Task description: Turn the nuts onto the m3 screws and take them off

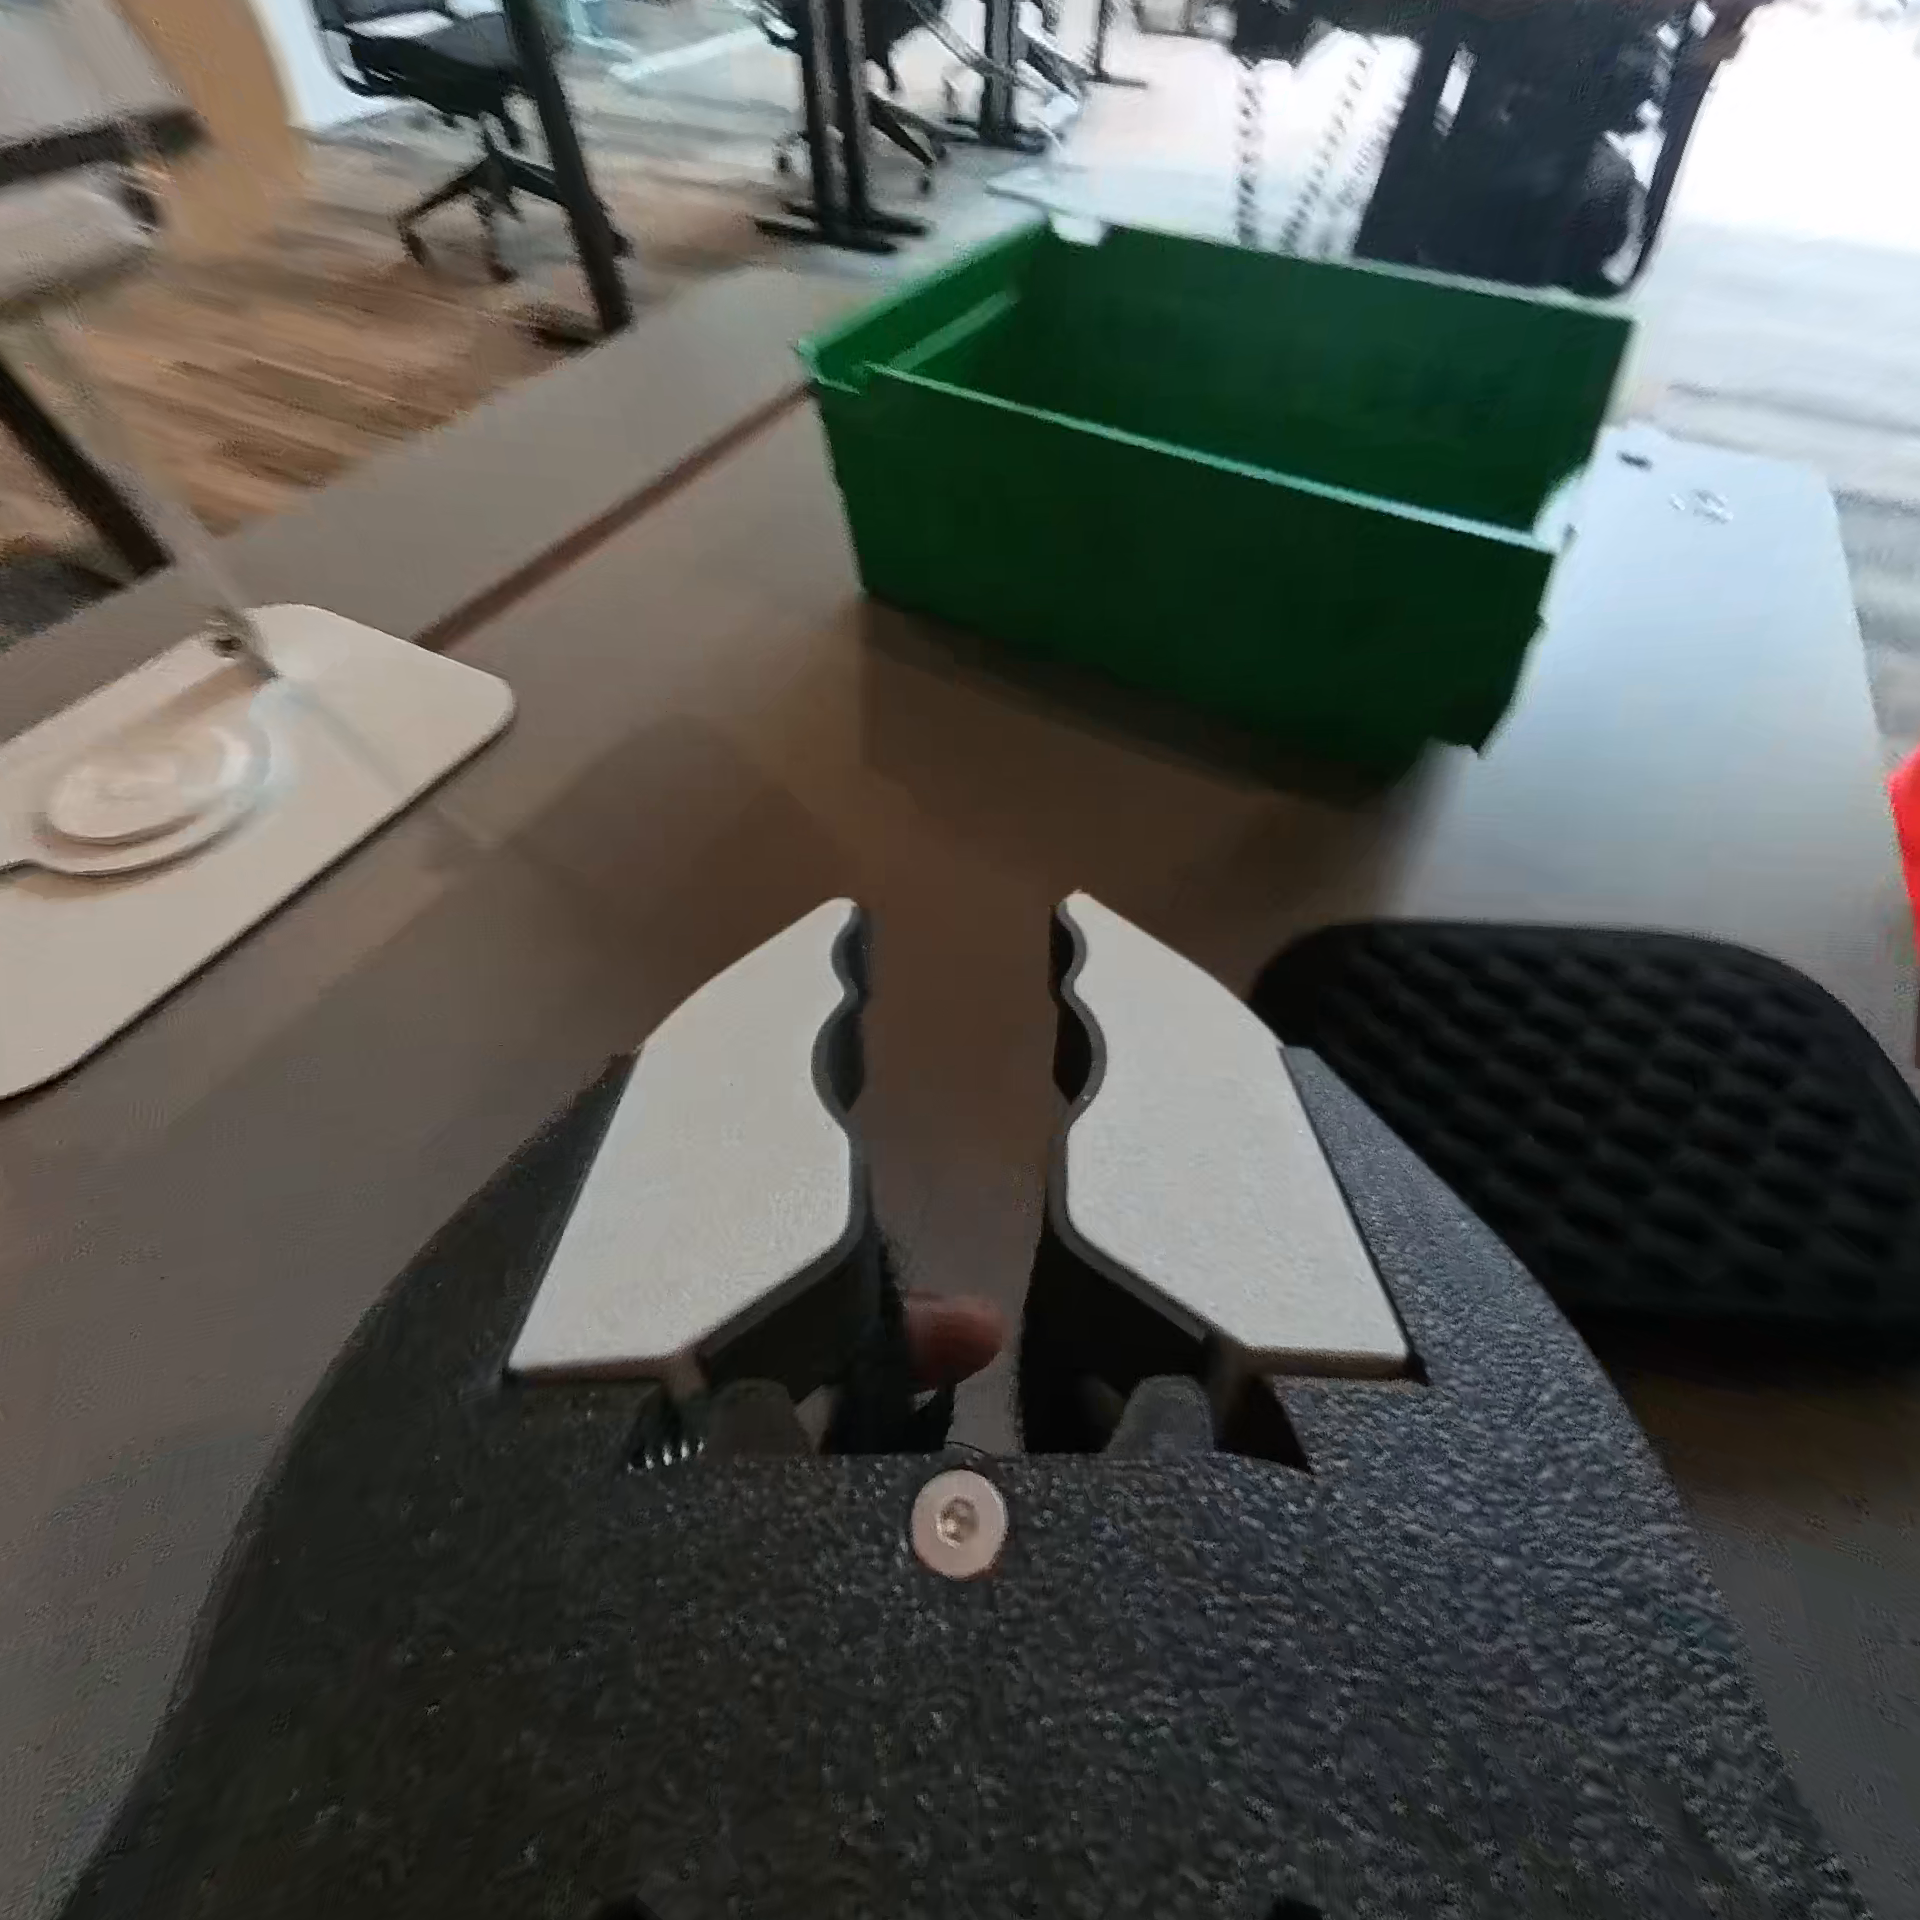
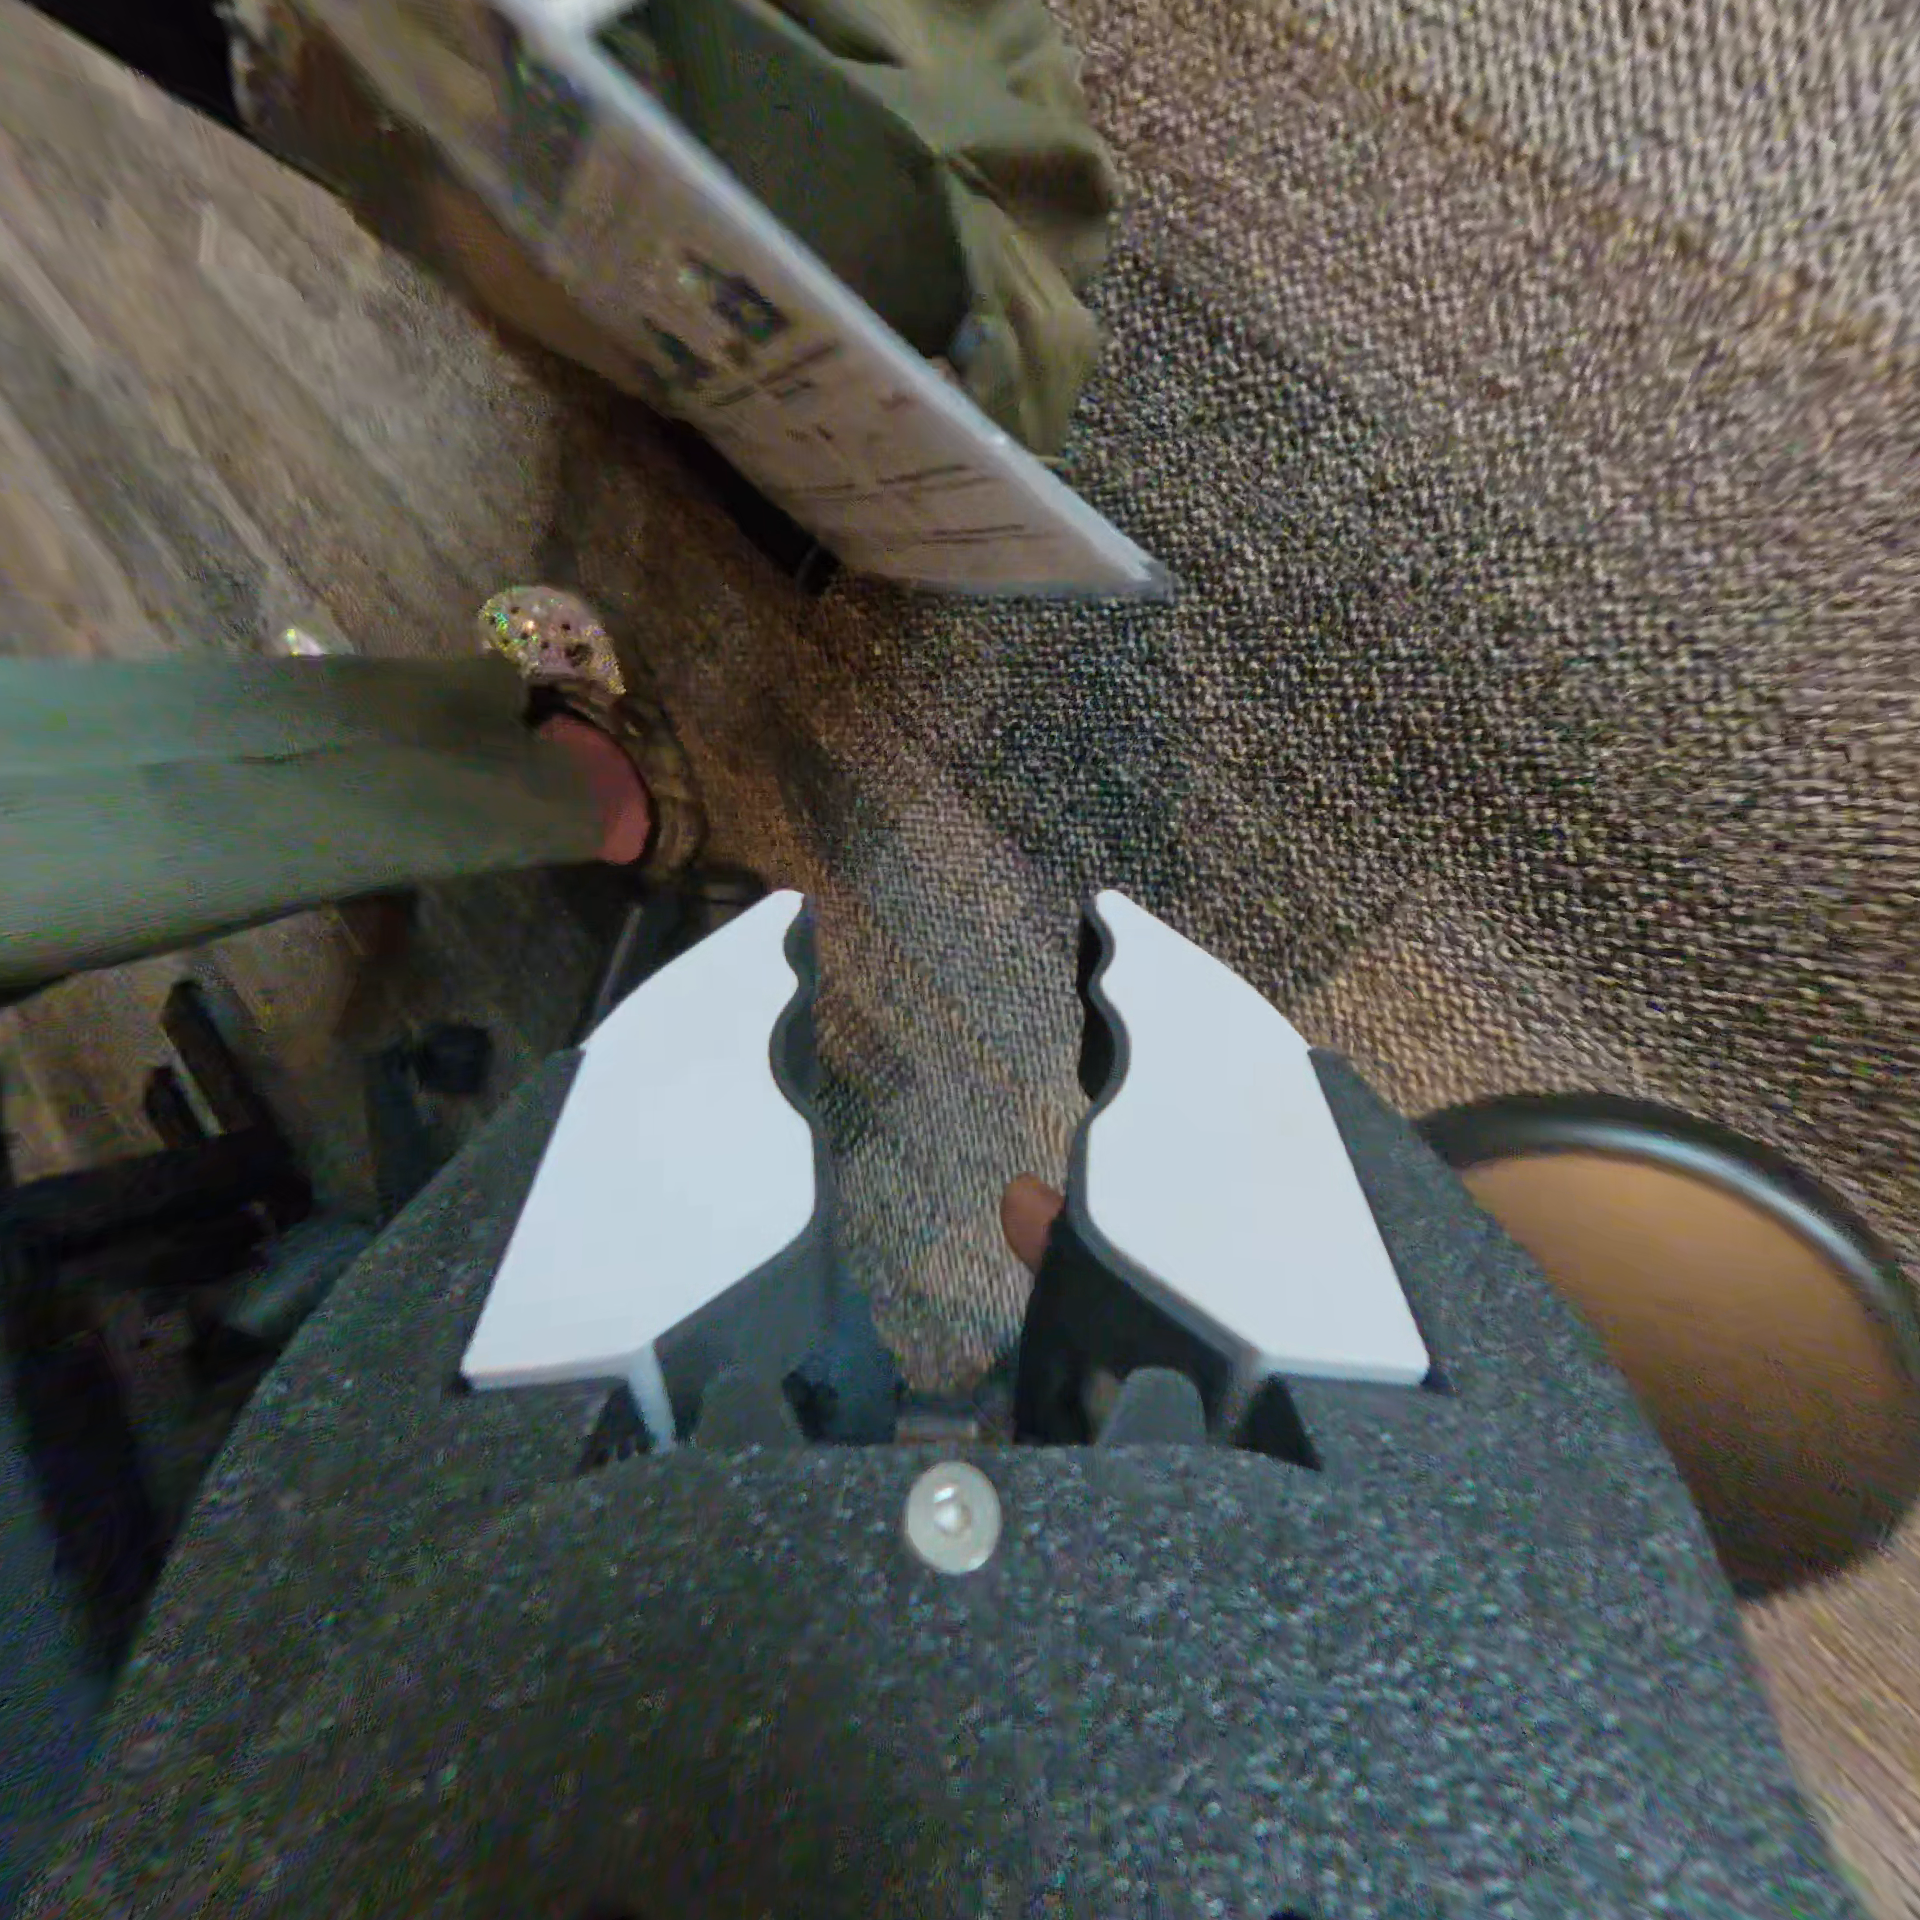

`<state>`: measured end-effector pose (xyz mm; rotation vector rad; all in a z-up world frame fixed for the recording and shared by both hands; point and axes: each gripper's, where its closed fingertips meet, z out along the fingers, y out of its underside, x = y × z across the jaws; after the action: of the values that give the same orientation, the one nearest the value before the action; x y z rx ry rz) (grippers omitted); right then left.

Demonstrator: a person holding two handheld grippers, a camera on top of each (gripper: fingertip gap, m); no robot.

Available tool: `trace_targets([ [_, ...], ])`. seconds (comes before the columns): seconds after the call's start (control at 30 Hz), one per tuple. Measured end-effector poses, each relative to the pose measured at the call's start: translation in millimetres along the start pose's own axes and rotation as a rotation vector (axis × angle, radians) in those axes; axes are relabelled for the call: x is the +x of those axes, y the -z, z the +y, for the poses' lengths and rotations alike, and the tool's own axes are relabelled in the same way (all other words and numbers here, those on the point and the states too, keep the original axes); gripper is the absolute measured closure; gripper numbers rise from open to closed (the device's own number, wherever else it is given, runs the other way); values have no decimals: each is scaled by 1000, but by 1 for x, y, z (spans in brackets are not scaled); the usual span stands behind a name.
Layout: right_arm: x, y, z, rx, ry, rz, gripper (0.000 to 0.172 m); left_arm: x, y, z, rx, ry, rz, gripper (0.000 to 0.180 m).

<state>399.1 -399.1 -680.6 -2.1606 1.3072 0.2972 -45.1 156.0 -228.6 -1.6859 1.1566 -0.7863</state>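
We spot only tiny shiny bits (image 1: 1704,504) on table (image 1: 1039,790), far right, past bin (image 1: 1195,540) right end. Silvery, glinting, lying flat, loose, close together. We also note dark speck (image 1: 1633,457) near them, closer to bin, apart from shiny bits. All clear of bin wall, not touching it. Too small and blurred: we cannot tell nuts from screws, nor whether any nut sits on a screw. Right wrist view shows us none of them.

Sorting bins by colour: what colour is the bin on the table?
Green bin, best in the left wrist view.
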Motion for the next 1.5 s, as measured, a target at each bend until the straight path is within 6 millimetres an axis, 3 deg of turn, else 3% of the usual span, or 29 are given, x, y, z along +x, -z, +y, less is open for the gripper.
trace_targets([
  [0.2,72,-98,44,20,6,11,122,-30,10,-27,76,28,-187,148],
  [0.47,131,-210,28,137,42,178,139,-64,39,-29,97,66,-433,148],
  [0.6,155,-247,31,67,98,275,144,-87,62,-27,110,131,-551,148],
  [0.9,174,-286,31,14,132,320,150,-113,106,-6,34,107,-760,148],
  [1.17,184,-296,30,-24,172,344,151,-125,155,4,30,115,-910,148],
  [1.5,189,-303,30,-32,207,378,157,-126,181,2,31,106,-984,149],
])
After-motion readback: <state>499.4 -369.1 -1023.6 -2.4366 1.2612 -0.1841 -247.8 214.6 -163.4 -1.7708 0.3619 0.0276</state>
